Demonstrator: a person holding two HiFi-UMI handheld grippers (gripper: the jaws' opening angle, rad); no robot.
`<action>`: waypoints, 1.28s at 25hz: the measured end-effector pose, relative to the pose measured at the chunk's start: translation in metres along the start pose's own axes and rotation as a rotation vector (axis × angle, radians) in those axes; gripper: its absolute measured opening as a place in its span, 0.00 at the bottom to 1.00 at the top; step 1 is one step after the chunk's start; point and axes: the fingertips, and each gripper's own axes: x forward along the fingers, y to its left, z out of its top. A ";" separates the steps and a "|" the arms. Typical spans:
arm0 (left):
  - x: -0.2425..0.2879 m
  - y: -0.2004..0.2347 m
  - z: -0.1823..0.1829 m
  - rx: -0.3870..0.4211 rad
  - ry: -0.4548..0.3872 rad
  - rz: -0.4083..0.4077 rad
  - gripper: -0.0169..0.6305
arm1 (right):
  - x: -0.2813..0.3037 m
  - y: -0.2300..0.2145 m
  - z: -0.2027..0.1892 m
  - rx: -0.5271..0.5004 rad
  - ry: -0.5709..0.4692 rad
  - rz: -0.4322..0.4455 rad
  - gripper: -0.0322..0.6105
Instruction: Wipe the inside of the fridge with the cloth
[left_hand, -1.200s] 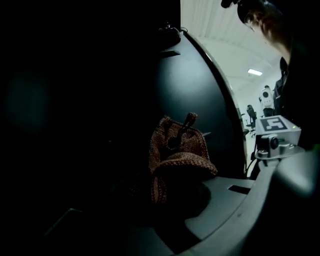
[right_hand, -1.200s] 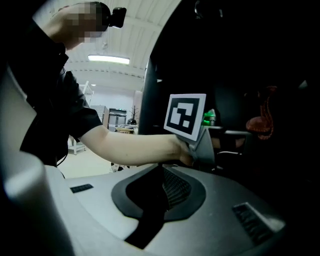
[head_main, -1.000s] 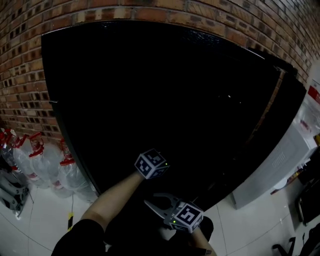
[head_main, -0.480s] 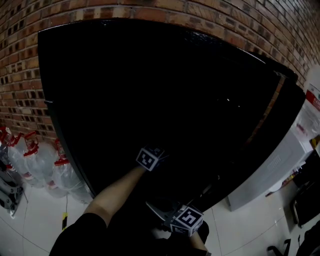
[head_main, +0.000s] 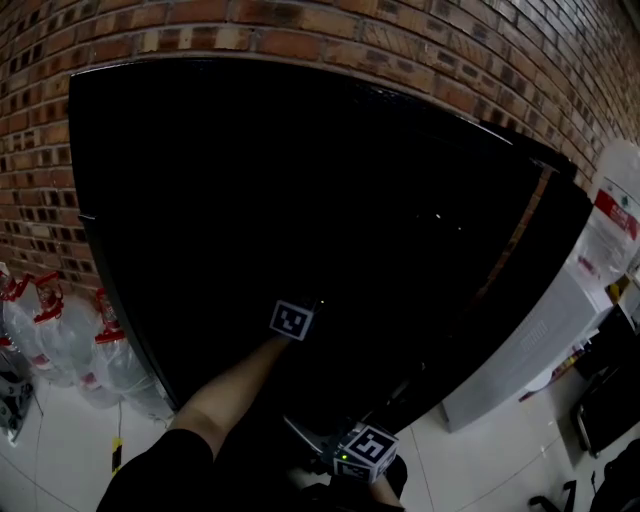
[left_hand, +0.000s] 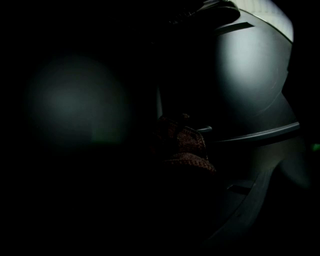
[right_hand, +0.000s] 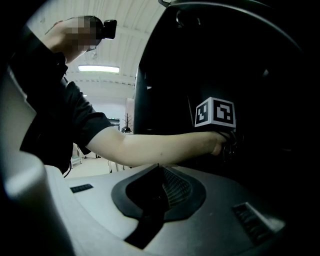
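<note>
Head view is filled by the fridge (head_main: 300, 180), which is seen as one big black shape. Almost nothing can be made out inside it. A brick wall (head_main: 300, 30) is seen behind it, from nine o'clock round to two o'clock. Big water bottles (head_main: 80, 345) with red caps are stood on the floor at eight o'clock, beside the fridge. A white machine (head_main: 545, 340) is stood at four o'clock, close by the fridge's other side.

The left gripper (left_hand: 176, 156) is held out into the dark fridge on a bare arm (head_main: 225, 390). Its marker cube is seen just below the middle of the head view. In the left gripper view the jaws are closed tight on the cloth (left_hand: 184, 146). The cloth is seen as a dark red-brown knitted bunch, just right of the middle. One grey jaw is lit at three o'clock, and the other is lost in the dark. Whether the cloth is touching a fridge wall cannot be told.

The right gripper (head_main: 308, 446) is held low at six o'clock in the head view, in front of the fridge and near the person's body. In the right gripper view its jaws are spread apart. The ribbed black pad (right_hand: 172, 187) of the lower jaw is left bare, and nothing is held between the jaws. Past it, at two o'clock, the left arm and its marker cube are seen reaching into the black fridge.
</note>
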 end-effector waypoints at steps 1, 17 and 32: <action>0.000 0.000 0.001 0.002 -0.005 -0.002 0.11 | 0.000 0.000 0.000 0.003 -0.001 0.000 0.09; -0.101 -0.085 -0.019 0.136 0.224 -0.336 0.12 | -0.001 0.051 0.026 -0.077 -0.036 0.204 0.09; -0.133 -0.174 -0.053 0.510 0.394 -0.634 0.12 | -0.006 0.086 0.028 -0.160 -0.012 0.255 0.09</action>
